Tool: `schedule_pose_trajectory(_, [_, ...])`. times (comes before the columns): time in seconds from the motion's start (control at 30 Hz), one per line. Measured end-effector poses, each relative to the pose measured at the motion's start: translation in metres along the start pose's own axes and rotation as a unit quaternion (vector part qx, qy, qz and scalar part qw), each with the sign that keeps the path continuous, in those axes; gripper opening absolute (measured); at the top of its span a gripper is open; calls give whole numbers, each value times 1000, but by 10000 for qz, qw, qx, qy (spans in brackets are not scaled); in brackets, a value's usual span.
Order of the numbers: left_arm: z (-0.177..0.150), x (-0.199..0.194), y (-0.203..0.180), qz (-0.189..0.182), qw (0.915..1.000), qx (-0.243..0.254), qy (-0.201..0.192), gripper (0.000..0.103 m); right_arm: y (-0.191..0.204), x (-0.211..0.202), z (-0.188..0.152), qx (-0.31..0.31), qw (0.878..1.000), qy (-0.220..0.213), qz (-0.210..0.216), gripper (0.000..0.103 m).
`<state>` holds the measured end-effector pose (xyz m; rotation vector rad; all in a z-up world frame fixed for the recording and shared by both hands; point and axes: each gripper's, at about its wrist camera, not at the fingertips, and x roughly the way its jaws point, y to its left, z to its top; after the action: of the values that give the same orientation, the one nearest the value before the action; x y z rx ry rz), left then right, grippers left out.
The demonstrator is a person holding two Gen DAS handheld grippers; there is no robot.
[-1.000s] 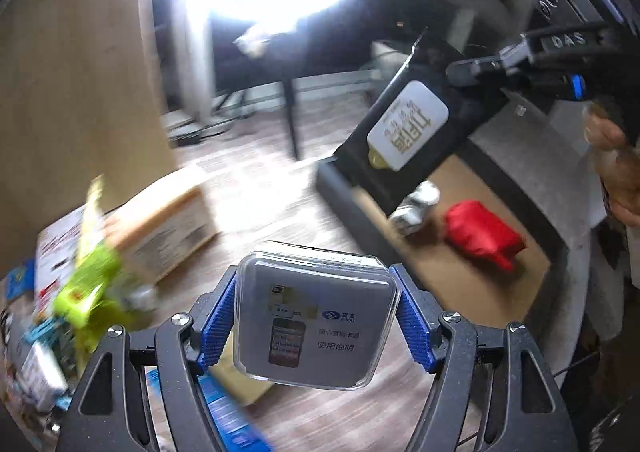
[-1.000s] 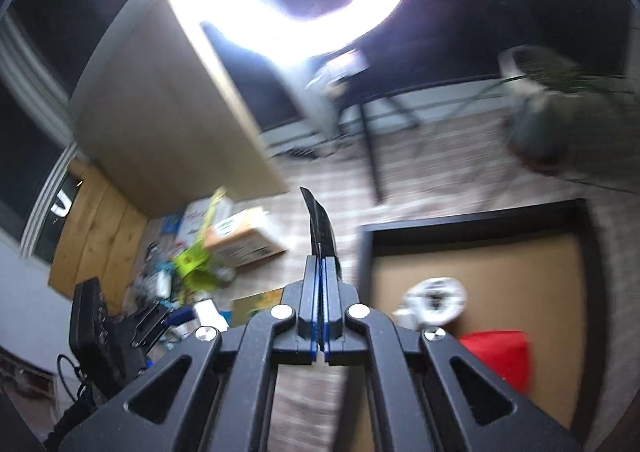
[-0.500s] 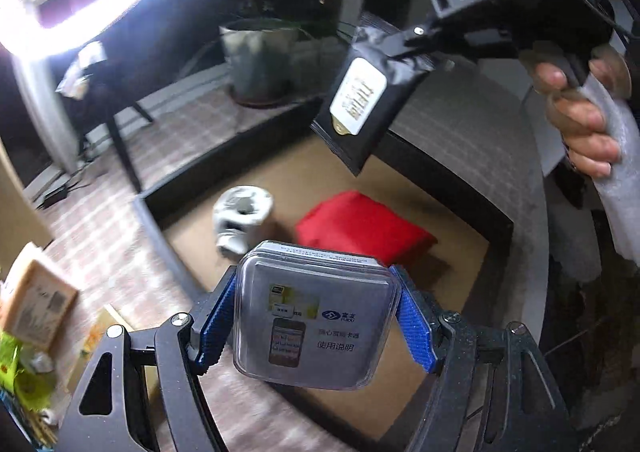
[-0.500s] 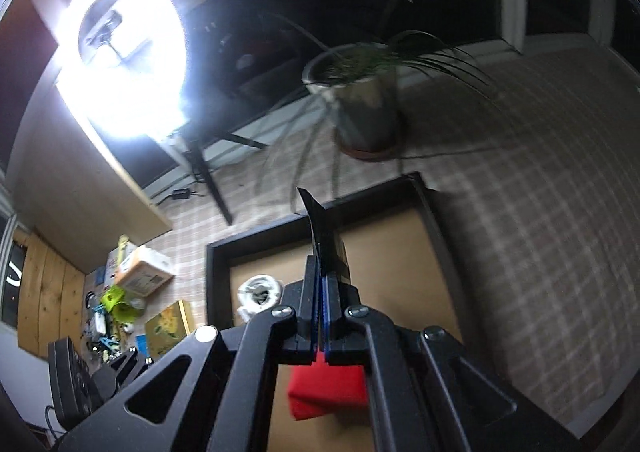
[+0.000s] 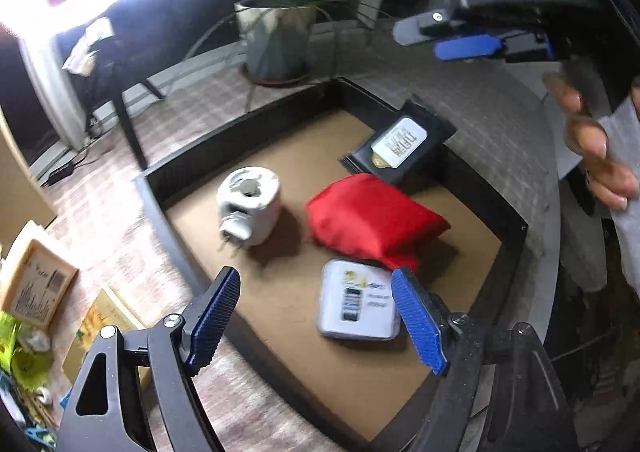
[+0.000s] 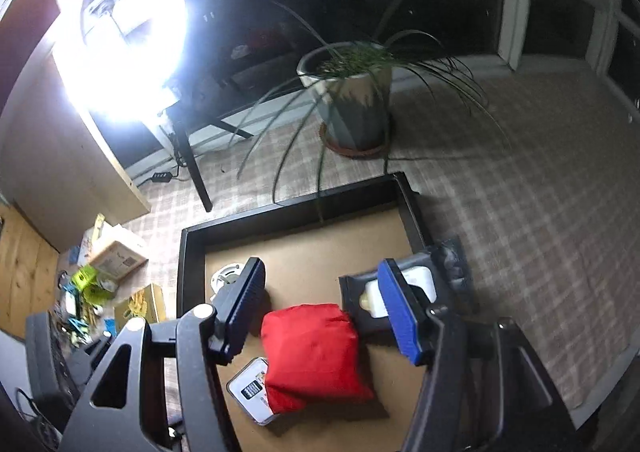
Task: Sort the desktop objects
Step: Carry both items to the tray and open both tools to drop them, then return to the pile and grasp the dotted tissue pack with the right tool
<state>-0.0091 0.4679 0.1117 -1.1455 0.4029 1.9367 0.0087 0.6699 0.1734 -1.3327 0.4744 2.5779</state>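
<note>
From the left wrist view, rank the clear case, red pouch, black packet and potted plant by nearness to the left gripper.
1. Clear case, in the tray between the open fingers of the left gripper.
2. Red pouch, mid-tray, just beyond.
3. Black packet, on the tray's far right rim.
4. Potted plant, beyond the tray.

The print on the clear card case (image 5: 357, 306) was smeared by motion blur and could not be read. In the right wrist view, one corner of that case (image 6: 250, 388) was covered by the red pouch (image 6: 316, 356), and the label of the black packet (image 6: 416, 284) was partly hidden behind a blue fingertip pad (image 6: 398, 318).
</note>
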Motion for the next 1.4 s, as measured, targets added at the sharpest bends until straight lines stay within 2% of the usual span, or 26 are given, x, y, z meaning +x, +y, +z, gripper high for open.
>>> schedule_pose_trajectory(0.33, [-21, -39, 63, 559, 9963, -640, -119, 76, 59, 14, 2, -297, 9982, 176, 482, 58])
schedule_pose_trajectory(0.53, [-43, -85, 122, 1159, 9869, -1079, -324, 76, 122, 18, 8, -789, 9924, 239, 913, 58])
schedule_pose_trajectory(0.7, [-72, -124, 184, 1601, 9706, -1730, -480, 76, 184, 31, 6, -1212, 9832, 414, 1303, 58])
schedule_pose_trajectory(0.83, [-105, -145, 237, 2038, 9507, -2298, -432, 76, 245, 50, -4, -1567, 9730, 655, 1564, 58])
schedule_pose_trajectory(0.93, [-128, -154, 268, 2260, 9388, -2575, -348, 76, 284, 62, -13, -1784, 9647, 782, 1774, 58])
schedule_pose_trajectory(1.1, [-168, -163, 307, 2333, 9206, -3119, -277, 76, 360, 83, -36, -2249, 9449, 1089, 2114, 56])
schedule_pose_trajectory(1.2, [-192, -168, 327, 2343, 9095, -3421, -296, 76, 395, 98, -50, -2339, 9335, 1426, 2313, 45])
schedule_pose_trajectory(1.27, [-204, -168, 336, 2362, 9060, -3502, -276, 76, 424, 111, -63, -2385, 9232, 1726, 2470, 40])
schedule_pose_trajectory(1.4, [-220, -164, 349, 2272, 9061, -3559, -254, 76, 469, 131, -86, -2547, 9097, 2034, 2572, 40])
